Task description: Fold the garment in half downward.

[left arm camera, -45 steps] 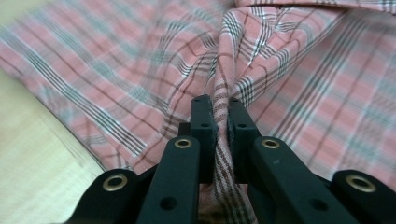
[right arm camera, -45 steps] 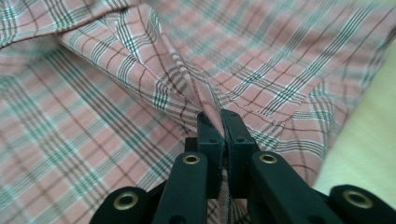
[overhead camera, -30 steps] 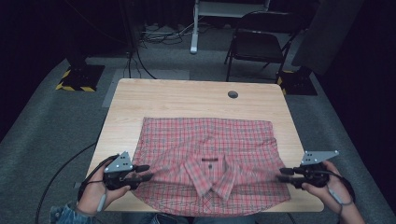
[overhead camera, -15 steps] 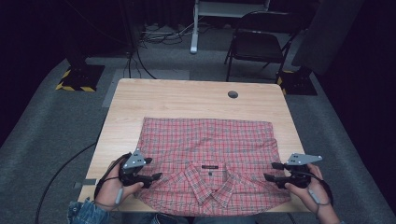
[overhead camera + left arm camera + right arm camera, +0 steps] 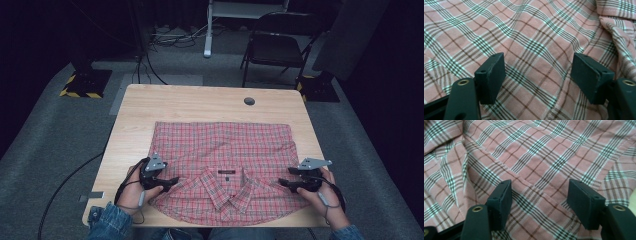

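Plaid shirt (image 5: 222, 150) flat on table (image 5: 200, 102); both grippers' fingers apart above it.

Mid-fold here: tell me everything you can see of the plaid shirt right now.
The plaid shirt is a red-pink woven check with dark and white lines, folded into a rough rectangle on the wooden table, collar toward the person, a small dark label inside it. The cloth lies mostly flat with soft wrinkles; stitched seams show in the right gripper view. The left gripper and right gripper sit at its two near sides, jaws open over the cloth, nothing pinched.
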The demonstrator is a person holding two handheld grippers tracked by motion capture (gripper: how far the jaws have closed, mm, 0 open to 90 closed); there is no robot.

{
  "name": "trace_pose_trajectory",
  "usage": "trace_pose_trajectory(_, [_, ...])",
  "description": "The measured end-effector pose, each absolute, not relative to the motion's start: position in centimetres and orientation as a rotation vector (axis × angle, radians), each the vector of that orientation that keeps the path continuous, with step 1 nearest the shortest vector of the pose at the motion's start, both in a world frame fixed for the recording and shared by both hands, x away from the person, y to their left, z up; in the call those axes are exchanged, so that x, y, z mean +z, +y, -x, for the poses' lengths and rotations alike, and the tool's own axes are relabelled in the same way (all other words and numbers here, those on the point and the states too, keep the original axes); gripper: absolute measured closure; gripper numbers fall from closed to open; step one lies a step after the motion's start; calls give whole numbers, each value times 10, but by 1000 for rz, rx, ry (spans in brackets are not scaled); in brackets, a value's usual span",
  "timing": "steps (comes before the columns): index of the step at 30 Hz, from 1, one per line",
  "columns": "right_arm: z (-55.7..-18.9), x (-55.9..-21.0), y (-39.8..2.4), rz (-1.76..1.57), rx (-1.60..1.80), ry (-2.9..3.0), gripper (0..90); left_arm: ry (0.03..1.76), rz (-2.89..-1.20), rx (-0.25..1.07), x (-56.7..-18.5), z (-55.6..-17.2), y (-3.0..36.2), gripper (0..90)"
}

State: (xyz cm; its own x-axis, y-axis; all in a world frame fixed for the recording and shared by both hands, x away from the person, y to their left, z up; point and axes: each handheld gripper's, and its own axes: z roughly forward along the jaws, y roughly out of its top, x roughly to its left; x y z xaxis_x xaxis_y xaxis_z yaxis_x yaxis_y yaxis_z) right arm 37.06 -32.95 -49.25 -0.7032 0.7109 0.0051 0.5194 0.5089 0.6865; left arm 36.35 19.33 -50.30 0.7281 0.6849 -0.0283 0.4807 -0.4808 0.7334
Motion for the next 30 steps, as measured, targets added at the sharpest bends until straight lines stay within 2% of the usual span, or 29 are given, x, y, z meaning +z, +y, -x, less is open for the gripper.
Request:
trace_pose_trajectory(11, [-413, -493, -336, -1085, 977, 2429, 360, 897, -2170, 350, -503, -397, 183, 274])
trace_pose_trajectory(16, [-420, -496, -338, -1131, 990, 2371, 314, 903, -2169, 353, -503, -412, 179, 273])
trace_pose_trajectory(23, [-428, -502, -344, -1125, 1059, 2306, 296, 906, -2163, 350, -503, -420, 177, 272])
trace_pose_trajectory(27, [-434, -503, -342, -1111, 1059, 2327, 213, 912, -2166, 348, -503, -422, 176, 252])
trace_pose_trajectory(30, [-435, -503, -341, -1105, 1057, 2337, 183, 909, -2171, 351, -503, -422, 176, 228])
